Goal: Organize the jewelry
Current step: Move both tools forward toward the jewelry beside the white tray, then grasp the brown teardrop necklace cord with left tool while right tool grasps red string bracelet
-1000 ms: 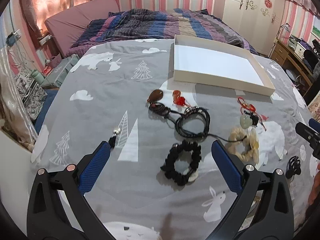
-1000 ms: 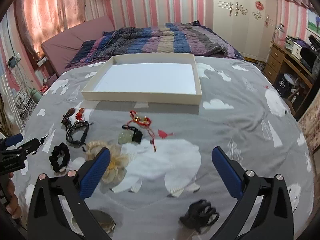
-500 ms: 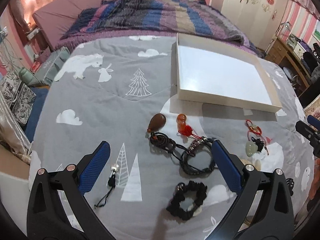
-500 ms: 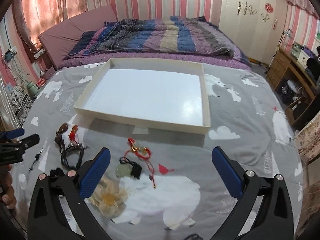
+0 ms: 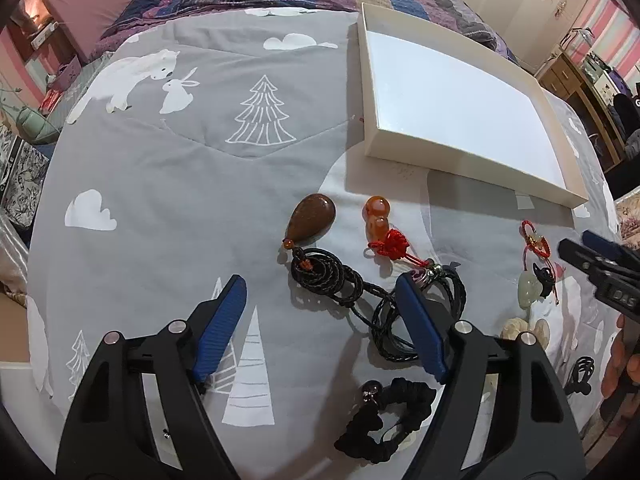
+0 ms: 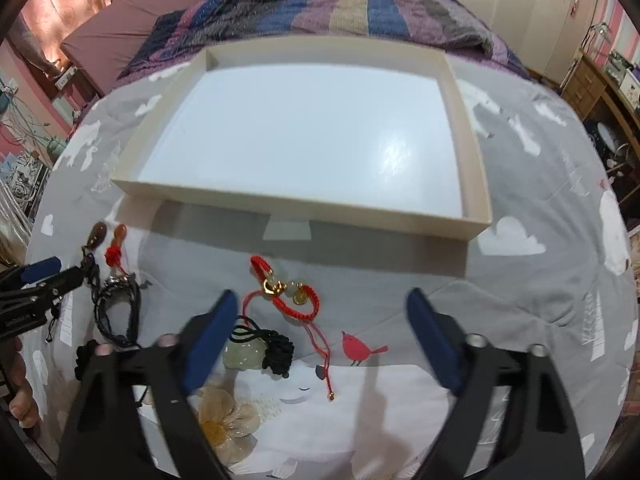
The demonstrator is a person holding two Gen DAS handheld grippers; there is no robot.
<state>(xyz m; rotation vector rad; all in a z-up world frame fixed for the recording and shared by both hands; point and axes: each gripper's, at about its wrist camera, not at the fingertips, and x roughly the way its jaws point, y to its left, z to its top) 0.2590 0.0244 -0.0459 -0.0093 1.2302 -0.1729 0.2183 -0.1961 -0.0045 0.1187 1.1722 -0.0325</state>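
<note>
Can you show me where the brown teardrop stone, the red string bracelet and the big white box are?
brown teardrop stone [image 5: 311,218]: left wrist view, middle of the stone.
red string bracelet [image 6: 298,307]: right wrist view, its braided red loop.
big white box [image 6: 280,210]: right wrist view, near wall.

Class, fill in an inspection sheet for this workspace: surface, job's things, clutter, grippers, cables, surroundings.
Surface: grey printed bedspread.
Job's things: empty white tray; brown teardrop pendant on black cord; orange bead charm; red bracelet; jade pendant.
Clutter: black scrunchie; cream flower scrunchie.
Grippers: left hand-held gripper and right hand-held gripper both closing, nothing between the pads.
Cables: nothing seen.
Surroundings: striped quilt, wardrobe.
</note>
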